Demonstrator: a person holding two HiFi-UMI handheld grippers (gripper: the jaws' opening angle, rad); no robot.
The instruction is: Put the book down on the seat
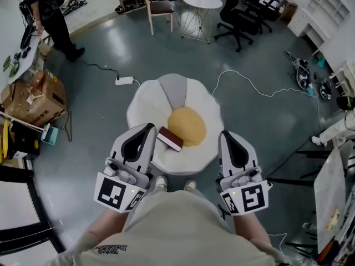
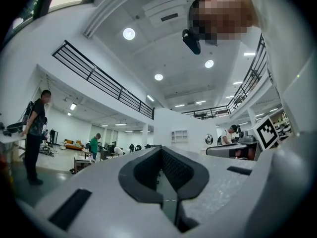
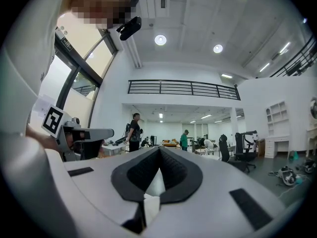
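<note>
Book (image 1: 170,138) lies flat on the egg-shaped seat (image 1: 144,107), against the left edge of its yellow centre cushion (image 1: 188,125) — placement appears complete. Left gripper (image 1: 148,128) and right gripper (image 1: 225,136): jaws closed together, holding nothing — nothing appears left.

1. The seat (image 1: 144,104) is showing white, with a yellow centre and a grey wedge.
2. The book (image 1: 170,138) is showing what looks like a dark red cover.
3. The left gripper (image 1: 148,128) and the right gripper (image 1: 224,134) are displaying pale grey shells and black-and-white square markers.
</note>
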